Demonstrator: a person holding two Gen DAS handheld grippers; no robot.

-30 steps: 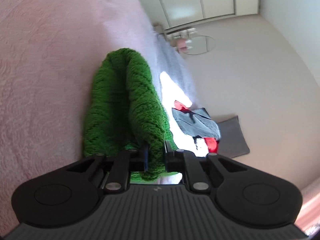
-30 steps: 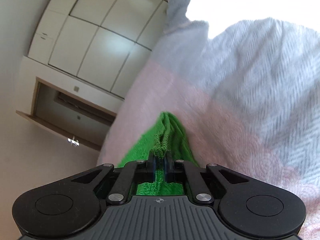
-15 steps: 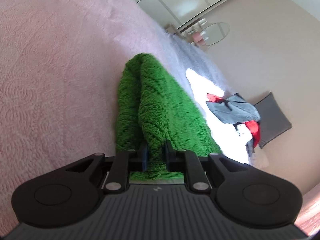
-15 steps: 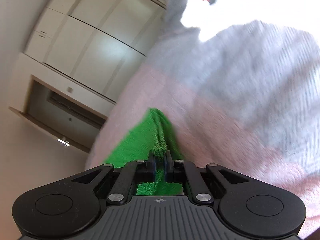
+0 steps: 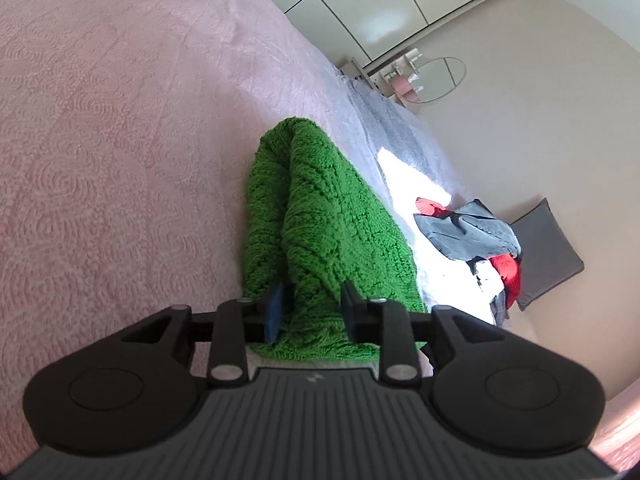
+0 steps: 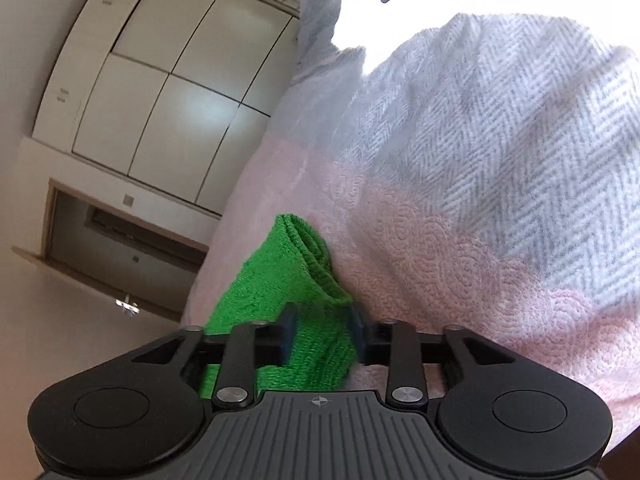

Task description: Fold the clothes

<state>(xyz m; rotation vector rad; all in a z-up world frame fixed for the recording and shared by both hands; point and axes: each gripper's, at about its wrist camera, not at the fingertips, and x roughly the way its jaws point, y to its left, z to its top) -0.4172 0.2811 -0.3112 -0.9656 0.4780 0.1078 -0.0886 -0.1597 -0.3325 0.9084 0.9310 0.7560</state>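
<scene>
A green knitted sweater (image 5: 320, 220) lies folded in a long bundle on the pink bedspread (image 5: 120, 120). My left gripper (image 5: 311, 306) is open, its jaws standing apart on either side of the sweater's near end. In the right wrist view the same green sweater (image 6: 288, 272) lies on the bedspread's edge, and my right gripper (image 6: 322, 330) is open with the fabric loose between its jaws.
A pile of grey, red and white clothes (image 5: 476, 240) lies further along the bed, beside a grey cushion (image 5: 548, 252). A grey herringbone blanket (image 6: 500, 120) covers the bed's far part. White wardrobe doors (image 6: 168, 80) and an oval mirror (image 5: 436, 80) line the walls.
Both grippers were shut on the green sweater and have now opened, letting it rest on the bed. The sweater has settled lower onto the bedspread.
</scene>
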